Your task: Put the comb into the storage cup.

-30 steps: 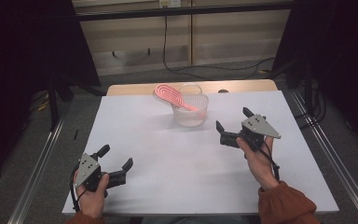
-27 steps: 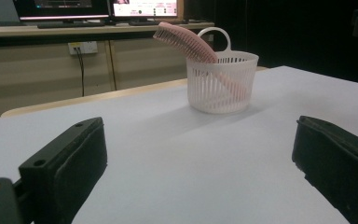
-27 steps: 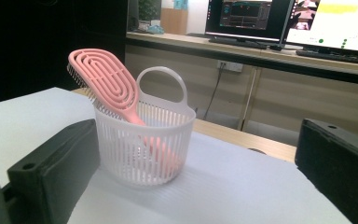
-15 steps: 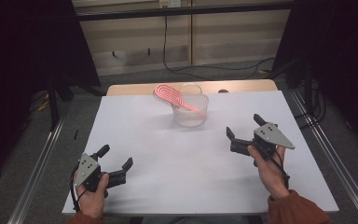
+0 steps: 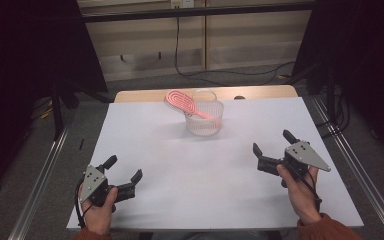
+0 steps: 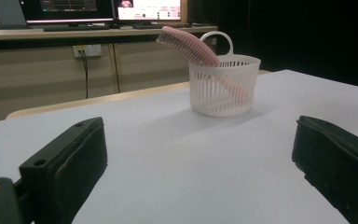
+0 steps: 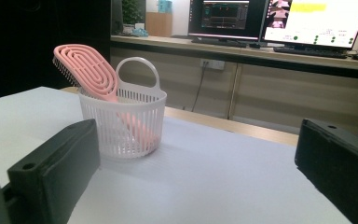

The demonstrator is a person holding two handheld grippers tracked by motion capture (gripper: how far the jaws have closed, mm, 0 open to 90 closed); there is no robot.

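Note:
A pink hairbrush [image 5: 182,103] [image 6: 186,44] [image 7: 86,70] stands slanted in a small white slatted basket [image 5: 206,122] [image 6: 223,88] [image 7: 121,123] at the far middle of the white table [image 5: 190,165]; its head sticks out over the rim. My left gripper [image 5: 124,172] rests open near the front left edge, jaws wide apart with nothing between them. My right gripper [image 5: 272,146] hovers open at the right side, also holding nothing. Both point toward the basket from well away.
A wooden strip [image 5: 145,95] borders the table's far edge. Metal rails [image 5: 40,175] run along both sides on the floor. Monitors [image 7: 233,16] and a long bench stand beyond the table. Dark curtains flank the area.
My right gripper has pulled back toward the person and to the right, away from the basket. The left gripper, brush and basket have stayed put.

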